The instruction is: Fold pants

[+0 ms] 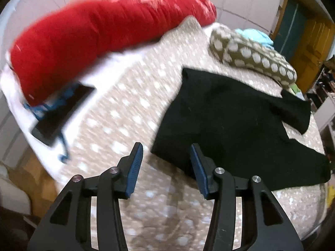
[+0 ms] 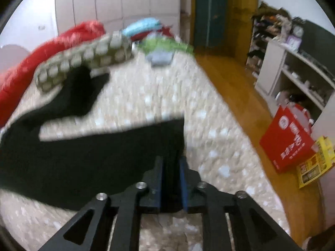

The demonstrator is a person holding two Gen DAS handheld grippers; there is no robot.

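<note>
We take the dotted pillow (image 1: 251,56) as our landmark. The black pants (image 1: 230,121) lie flat on the bed cover (image 1: 117,113) just in front of this pillow, their legs reaching away to the right. Our left gripper (image 1: 166,167) is apart and empty, near the waist corner. In our right gripper (image 2: 171,167), black cloth stands between the pads; if they press it, we cannot tell.

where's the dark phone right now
In the left wrist view, the phone lies at the bed's left edge on white cloth, just below the red bolster.
</note>
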